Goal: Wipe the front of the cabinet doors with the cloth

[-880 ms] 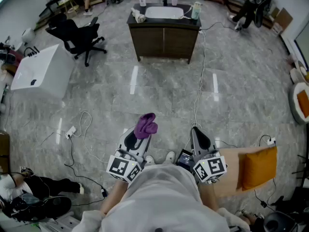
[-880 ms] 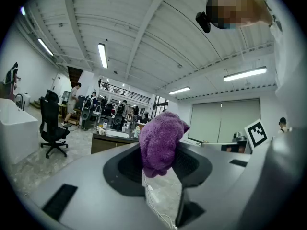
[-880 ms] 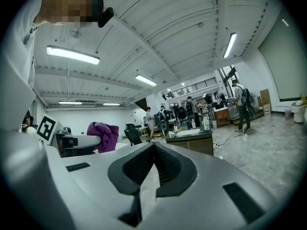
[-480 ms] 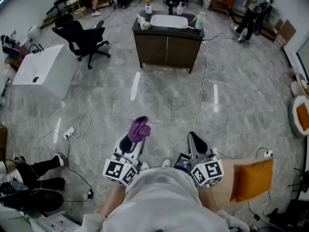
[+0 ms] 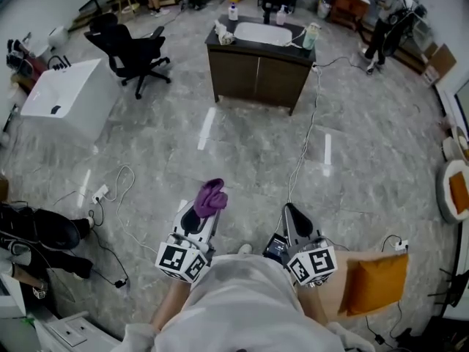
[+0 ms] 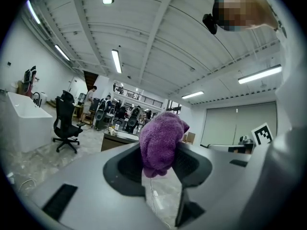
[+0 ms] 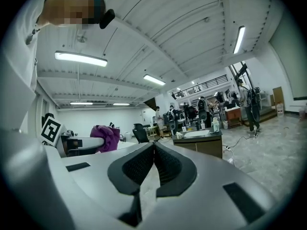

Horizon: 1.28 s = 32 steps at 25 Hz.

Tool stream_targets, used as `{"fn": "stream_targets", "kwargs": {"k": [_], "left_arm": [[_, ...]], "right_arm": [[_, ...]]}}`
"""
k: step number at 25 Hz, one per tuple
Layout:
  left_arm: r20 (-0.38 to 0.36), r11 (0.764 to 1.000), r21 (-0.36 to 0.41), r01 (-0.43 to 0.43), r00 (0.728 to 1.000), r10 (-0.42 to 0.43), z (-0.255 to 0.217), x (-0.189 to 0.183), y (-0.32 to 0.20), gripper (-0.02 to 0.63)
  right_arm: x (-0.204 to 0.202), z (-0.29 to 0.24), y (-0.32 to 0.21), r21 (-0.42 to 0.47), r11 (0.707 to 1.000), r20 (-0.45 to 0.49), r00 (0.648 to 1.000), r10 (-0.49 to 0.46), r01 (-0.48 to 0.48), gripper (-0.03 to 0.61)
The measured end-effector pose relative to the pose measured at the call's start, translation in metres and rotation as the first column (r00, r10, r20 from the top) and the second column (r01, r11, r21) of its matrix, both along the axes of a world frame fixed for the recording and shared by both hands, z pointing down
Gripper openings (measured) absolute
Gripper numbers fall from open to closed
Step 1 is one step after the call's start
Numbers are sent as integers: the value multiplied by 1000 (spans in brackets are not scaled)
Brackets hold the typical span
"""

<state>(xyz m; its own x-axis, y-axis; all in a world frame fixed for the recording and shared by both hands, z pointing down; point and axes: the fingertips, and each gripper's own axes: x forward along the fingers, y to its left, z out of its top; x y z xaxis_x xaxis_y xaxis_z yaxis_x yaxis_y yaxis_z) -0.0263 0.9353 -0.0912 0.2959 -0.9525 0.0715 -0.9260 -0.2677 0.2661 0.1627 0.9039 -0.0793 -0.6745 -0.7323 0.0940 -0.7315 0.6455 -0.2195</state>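
A bunched purple cloth (image 5: 211, 196) is pinched in my left gripper (image 5: 199, 213), which is shut on it; the left gripper view has the cloth (image 6: 160, 145) bulging up between the jaws. My right gripper (image 5: 294, 217) is shut with nothing in it, its jaws touching in the right gripper view (image 7: 154, 148). The dark wood cabinet (image 5: 256, 72) with two front doors and a white sink on top stands far ahead across the floor. It appears small as the cabinet (image 7: 197, 145) in the right gripper view. Both grippers are held near my body, well short of it.
A black office chair (image 5: 132, 50) and a white bathtub (image 5: 66, 97) stand left of the cabinet. Cables (image 5: 304, 141) trail over the marble floor. An orange cushion (image 5: 375, 281) lies at my right. People stand at the room's back, and a person's legs (image 5: 37, 233) show at far left.
The view has shifted forward toward the cabinet, which now sits slightly lower and larger in the head view. Both grippers keep their hold and position by my body.
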Motion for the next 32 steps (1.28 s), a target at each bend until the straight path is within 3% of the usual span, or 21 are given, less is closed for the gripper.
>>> {"fn": "stream_targets", "kwargs": {"k": [5, 11, 15, 24, 28, 32], "left_arm": [[17, 1000, 11, -7, 1000, 6, -3, -3, -22, 150], [10, 1000, -25, -16, 1000, 17, 15, -34, -69, 150], [17, 998, -20, -67, 998, 67, 13, -70, -121, 150], [72, 981, 85, -176, 983, 170, -20, -155, -240, 150], [85, 978, 38, -205, 976, 201, -1, -183, -263, 150], [44, 981, -15, -194, 980, 194, 10, -203, -276, 150]], "right_arm": [[9, 3, -20, -31, 999, 24, 999, 45, -45, 28], [-19, 9, -64, -45, 996, -3, 997, 76, -76, 28], [-57, 2, -110, -49, 992, -18, 994, 112, -112, 28], [-151, -16, -200, 12, 988, -30, 987, 155, -154, 28], [-180, -7, -228, -10, 980, -32, 980, 197, -197, 28], [-192, -9, -254, -29, 977, -59, 976, 209, -211, 28]]}}
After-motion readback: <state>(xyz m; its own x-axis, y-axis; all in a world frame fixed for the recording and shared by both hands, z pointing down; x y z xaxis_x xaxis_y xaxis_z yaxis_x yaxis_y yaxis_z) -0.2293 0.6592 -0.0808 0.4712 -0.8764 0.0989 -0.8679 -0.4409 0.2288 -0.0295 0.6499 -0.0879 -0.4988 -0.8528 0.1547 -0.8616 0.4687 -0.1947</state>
